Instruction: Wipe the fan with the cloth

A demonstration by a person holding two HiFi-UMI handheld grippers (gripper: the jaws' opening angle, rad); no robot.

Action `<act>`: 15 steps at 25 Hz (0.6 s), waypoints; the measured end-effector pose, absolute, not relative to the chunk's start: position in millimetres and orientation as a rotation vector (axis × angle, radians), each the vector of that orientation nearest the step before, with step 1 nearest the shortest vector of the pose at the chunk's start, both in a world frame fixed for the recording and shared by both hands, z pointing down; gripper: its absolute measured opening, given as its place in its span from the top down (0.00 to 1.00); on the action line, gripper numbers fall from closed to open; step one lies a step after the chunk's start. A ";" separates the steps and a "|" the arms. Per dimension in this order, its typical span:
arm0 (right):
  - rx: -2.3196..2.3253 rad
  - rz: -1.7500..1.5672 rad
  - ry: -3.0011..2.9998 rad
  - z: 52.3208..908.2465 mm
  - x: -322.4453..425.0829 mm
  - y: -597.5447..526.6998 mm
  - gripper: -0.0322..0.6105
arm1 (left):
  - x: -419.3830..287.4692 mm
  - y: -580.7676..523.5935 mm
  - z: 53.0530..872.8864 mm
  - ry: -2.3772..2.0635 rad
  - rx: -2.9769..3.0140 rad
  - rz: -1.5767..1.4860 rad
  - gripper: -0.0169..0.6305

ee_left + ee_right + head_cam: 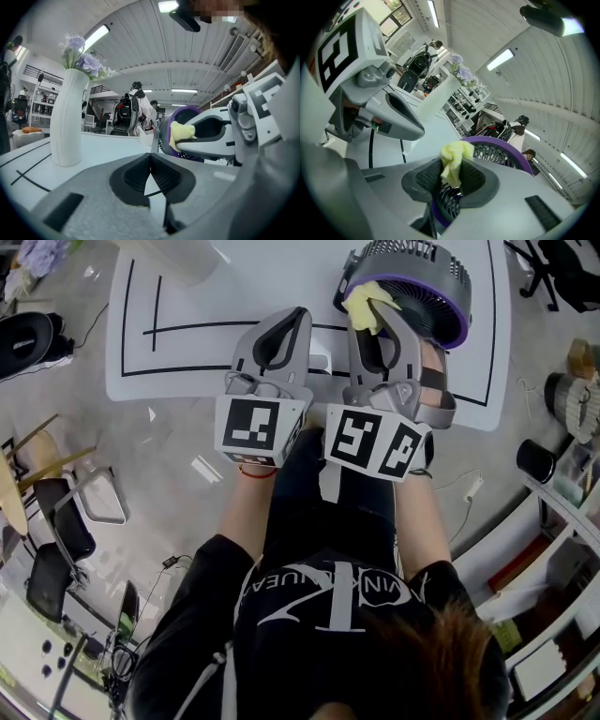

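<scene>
A white table (234, 296) marked with black lines fills the upper half of the head view. Below it, in the lower half of the frame, the person (319, 634) in a black printed T-shirt reaches both forearms up toward the table edge.

The fan (412, 277), a round dark grille inside a purple ring, sits on the table at the upper right of the head view, near the table's right side. It shows as a purple arc at centre right in the left gripper view (185, 112) and as a grille and ring just beyond the jaws in the right gripper view (497, 152).

The left gripper (298, 315) lies over the table just left of the fan, apart from it. Its jaws are together with nothing between them (151, 157).

The right gripper (380, 317) lies just beside the left one, and its tips are at the fan's lower-left rim. Its jaws are clamped on the cloth (451, 180).

A tall ribbed white vase (68, 117) holding pale purple flowers (82, 56) stands on the table at the left of the left gripper view, well apart from the fan.

The cloth (367, 306), a small bunched yellow wad, sticks out of the right gripper's tips against the purple ring (454, 159).
</scene>
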State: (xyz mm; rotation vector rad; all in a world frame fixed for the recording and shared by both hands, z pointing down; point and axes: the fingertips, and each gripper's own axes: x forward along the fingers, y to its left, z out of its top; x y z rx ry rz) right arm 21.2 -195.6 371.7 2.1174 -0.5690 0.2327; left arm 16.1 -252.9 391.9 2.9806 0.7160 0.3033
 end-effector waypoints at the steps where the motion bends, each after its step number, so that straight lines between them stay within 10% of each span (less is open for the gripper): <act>1: 2.116 0.230 -0.567 368.8 22.0 -194.8 0.81 | 16.5 -252.5 389.9 0.716 2.981 0.300 0.96; 15: 2.165 0.206 -0.535 336.9 20.1 -176.0 0.81 | 18.6 -233.8 359.7 0.789 2.987 0.258 0.96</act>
